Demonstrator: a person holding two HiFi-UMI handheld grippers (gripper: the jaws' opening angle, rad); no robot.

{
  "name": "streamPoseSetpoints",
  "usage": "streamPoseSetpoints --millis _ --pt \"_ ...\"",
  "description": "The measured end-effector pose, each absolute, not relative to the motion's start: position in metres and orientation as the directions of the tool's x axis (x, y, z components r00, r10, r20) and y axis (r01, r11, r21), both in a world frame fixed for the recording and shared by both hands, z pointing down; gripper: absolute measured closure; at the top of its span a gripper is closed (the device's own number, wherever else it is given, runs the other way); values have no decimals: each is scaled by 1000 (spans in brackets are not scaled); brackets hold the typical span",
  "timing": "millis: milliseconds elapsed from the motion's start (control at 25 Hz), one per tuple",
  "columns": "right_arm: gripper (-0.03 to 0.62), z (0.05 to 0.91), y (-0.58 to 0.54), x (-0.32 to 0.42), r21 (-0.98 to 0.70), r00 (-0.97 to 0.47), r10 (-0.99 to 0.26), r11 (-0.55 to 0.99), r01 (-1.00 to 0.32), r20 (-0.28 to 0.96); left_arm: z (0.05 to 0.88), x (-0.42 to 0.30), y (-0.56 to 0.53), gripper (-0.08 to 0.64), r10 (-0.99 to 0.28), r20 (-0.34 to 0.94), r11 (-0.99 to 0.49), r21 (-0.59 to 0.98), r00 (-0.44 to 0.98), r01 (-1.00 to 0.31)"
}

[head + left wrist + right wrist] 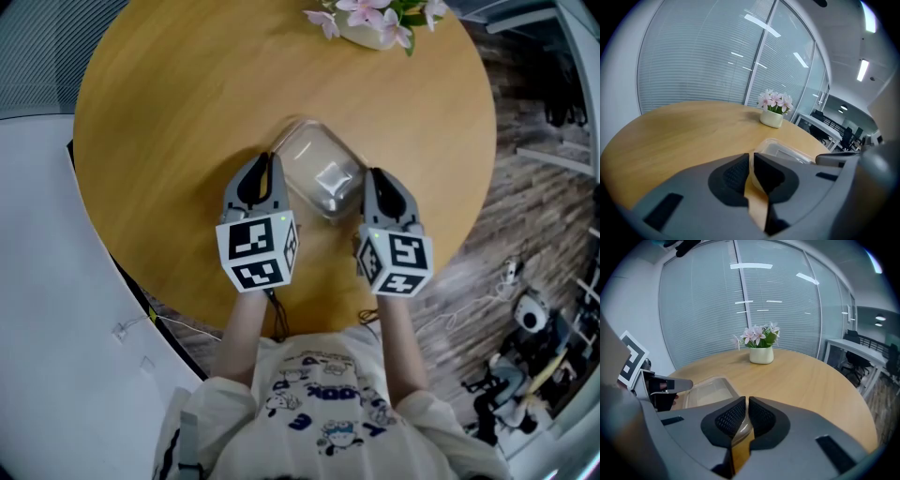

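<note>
1. Head view: we see a round, light-brown wooden table (169, 112) with a clear, round-cornered plastic container (319, 173) lying at the table's middle.
2. We hold the left gripper (268, 167) over the table's near half. Its tip meets the container's left rim.
3. We hold the right gripper (375, 183) over the table's near half as well. Its tip meets the container's right rim.
4. Left gripper view: the left gripper (751, 157) has its jaws drawn to a thin slit, pinched on the rim of the container (787, 152).
5. Right gripper view: the right gripper (746, 401) has its jaws drawn to a like slit, pinched on a corner of the container (705, 392).
6. A small white ceramic pot (370, 33) of pink flowers stands upright at the table's far edge, well apart from the container.
7. We see grey slatted blinds (693, 61) behind glass panes beyond the table's far edge.
8. Our marker cubes face upward over the table's near edge.
</note>
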State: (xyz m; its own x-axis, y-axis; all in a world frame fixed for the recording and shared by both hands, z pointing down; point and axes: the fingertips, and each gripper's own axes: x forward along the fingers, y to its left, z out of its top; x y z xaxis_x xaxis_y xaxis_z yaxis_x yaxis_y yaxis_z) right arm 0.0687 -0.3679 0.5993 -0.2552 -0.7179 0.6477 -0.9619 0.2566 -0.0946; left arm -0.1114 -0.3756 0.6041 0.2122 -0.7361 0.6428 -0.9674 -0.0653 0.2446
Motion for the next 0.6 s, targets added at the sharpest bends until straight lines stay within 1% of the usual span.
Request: streamPoseSetpoints --millis 280,600 --pt "572 599 -367 69 -109 -263 -727 252 -962 634 604 -111 -376 537 -738 643 -52 248 205 -967" --pt "572 571 -367 68 -93 -276 -764 275 -957 583 576 -111 -375 537 -783 592 -65 228 192 -971"
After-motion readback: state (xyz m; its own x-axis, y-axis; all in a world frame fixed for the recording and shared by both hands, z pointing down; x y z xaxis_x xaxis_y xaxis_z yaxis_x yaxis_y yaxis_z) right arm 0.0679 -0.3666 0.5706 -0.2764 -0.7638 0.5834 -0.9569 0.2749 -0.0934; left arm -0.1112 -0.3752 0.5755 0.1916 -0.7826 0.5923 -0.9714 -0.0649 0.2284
